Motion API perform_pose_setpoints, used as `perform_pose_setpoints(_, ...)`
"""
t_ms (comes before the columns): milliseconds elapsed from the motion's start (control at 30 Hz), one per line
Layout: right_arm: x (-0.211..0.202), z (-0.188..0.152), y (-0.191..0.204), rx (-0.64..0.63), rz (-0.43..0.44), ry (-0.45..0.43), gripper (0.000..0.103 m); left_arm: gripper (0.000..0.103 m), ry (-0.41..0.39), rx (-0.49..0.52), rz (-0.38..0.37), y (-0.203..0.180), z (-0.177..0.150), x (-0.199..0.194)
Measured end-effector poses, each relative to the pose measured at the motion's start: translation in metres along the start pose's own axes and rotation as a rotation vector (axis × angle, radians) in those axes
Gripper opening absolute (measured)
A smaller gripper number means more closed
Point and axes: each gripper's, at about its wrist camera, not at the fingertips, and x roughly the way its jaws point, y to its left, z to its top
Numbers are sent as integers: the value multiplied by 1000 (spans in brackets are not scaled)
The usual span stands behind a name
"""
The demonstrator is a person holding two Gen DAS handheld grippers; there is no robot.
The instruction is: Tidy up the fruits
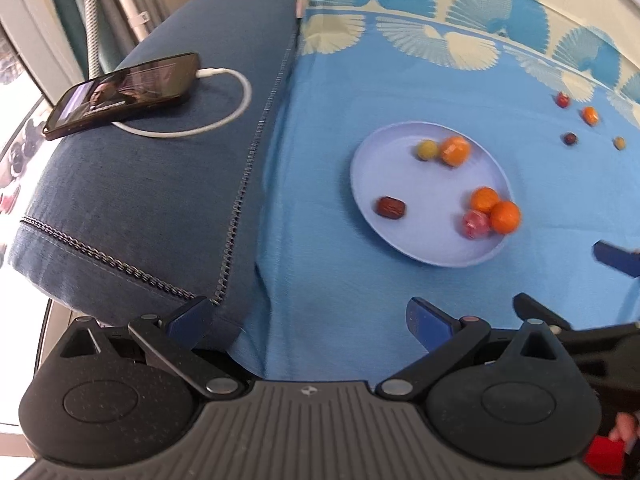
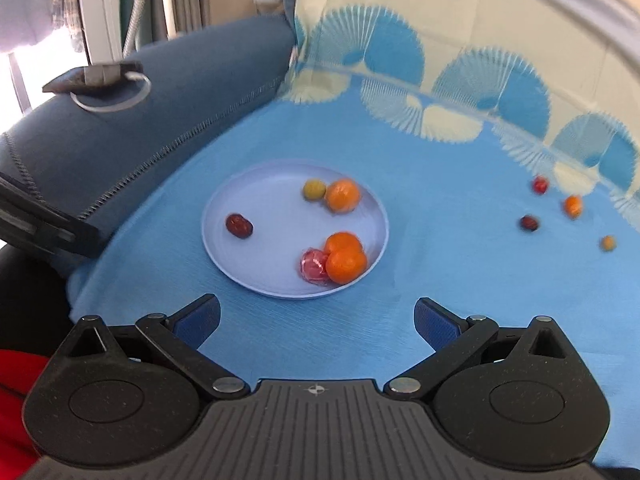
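Note:
A pale blue plate (image 1: 384,176) (image 2: 276,276) lies on the blue bedsheet. It holds three oranges, one at the back (image 1: 455,151) (image 2: 342,195) and two at the front (image 2: 346,266), a yellow-green fruit (image 1: 427,149) (image 2: 314,189), a dark red date (image 1: 390,207) (image 2: 239,225) and a pink wrapped fruit (image 1: 476,224) (image 2: 314,266). Several small fruits lie loose on the sheet at the right (image 1: 590,115) (image 2: 573,205). My left gripper (image 1: 310,318) is open and empty, near the plate's front. My right gripper (image 2: 318,320) is open and empty, just in front of the plate.
A dark blue pillow (image 1: 160,184) (image 2: 160,120) lies left of the plate, with a phone (image 1: 124,94) and its white cable (image 1: 224,120) on it. The right gripper's finger (image 1: 616,258) shows at the left wrist view's right edge.

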Motion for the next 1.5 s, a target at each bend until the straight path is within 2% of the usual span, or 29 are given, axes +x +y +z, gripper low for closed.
perform_pose_setpoints(200, 58, 19, -12, 91, 54, 67, 102, 103, 11, -91, 37, 34, 29, 14)
perform_pose_setpoints(333, 86, 34, -11, 89, 112, 91, 103, 103, 20, -141, 63, 52, 48, 22)
perform_pose_setpoints(400, 98, 40, -8, 93, 100, 93, 103, 103, 25, -153, 70, 57, 55, 26)
perform_pose_setpoints(467, 111, 47, -6, 110, 184, 134, 102, 103, 36, -169, 69, 59, 59, 28)
perform_pose_setpoints(533, 112, 51, -2, 99, 211, 141, 102, 103, 30, -158, 68, 55, 61, 26)
perform_pose_setpoints(633, 96, 53, -5, 75, 162, 100, 102, 103, 14, -125, 81, 46, 62, 22)
perform_pose_setpoints(767, 58, 38, -34, 124, 111, 78, 102, 103, 19, -99, 44, 29, 60, 17)
perform_pose_setpoints(967, 0, 7, -117, 289, -112, 1, 102, 103, 4, 8, -10, -28, 69, 13)
perform_pose_setpoints(1067, -21, -5, -167, 364, -241, -57, 102, 103, -1, 67, -61, -72, 83, 14)
perform_pose_setpoints(1167, -26, -10, -215, 403, -333, -101, 102, 103, -7, 138, -126, -126, 101, 21)
perform_pose_setpoints(1367, 6, -1, -298, 453, -414, -163, 102, 103, -61, 351, -226, -244, 135, 59)
perform_pose_setpoints(1500, 56, 23, -345, 435, -364, -158, 102, 103, -69, 468, -252, -314, 153, 104)
